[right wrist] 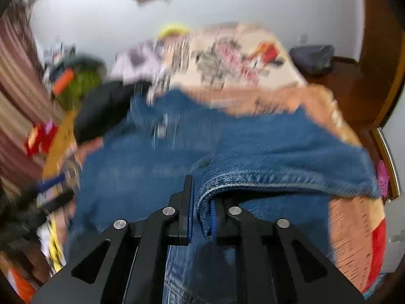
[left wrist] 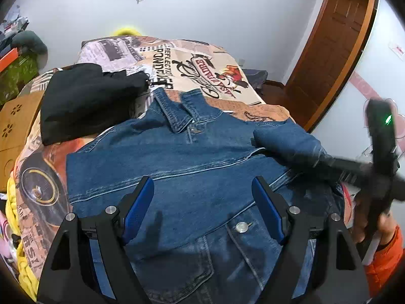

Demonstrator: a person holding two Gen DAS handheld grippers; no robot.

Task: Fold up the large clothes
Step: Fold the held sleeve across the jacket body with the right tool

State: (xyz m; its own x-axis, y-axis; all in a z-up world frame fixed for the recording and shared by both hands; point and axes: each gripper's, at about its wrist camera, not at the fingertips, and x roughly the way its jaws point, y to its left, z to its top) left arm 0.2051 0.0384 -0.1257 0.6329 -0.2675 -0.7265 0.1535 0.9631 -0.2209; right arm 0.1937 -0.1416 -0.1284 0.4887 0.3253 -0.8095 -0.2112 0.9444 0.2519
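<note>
A blue denim jacket (left wrist: pixel 192 167) lies spread on the bed, collar (left wrist: pixel 177 116) at the far side. My left gripper (left wrist: pixel 202 190) hovers open and empty over the jacket's middle. My right gripper (right wrist: pixel 202 202) is shut on a denim sleeve edge (right wrist: pixel 253 177) and holds it lifted over the jacket's right side. In the left wrist view the right gripper (left wrist: pixel 314 160) shows blurred at the right, holding the folded sleeve (left wrist: pixel 286 139). The right wrist view is motion-blurred.
A black garment (left wrist: pixel 86 101) lies on the patterned bedspread (left wrist: pixel 202 63) at the far left, next to the jacket. Cardboard boxes (left wrist: pixel 15 126) stand left of the bed. A wooden door (left wrist: pixel 336 45) is at the right. A dark bag (right wrist: pixel 311 58) sits on the floor beyond.
</note>
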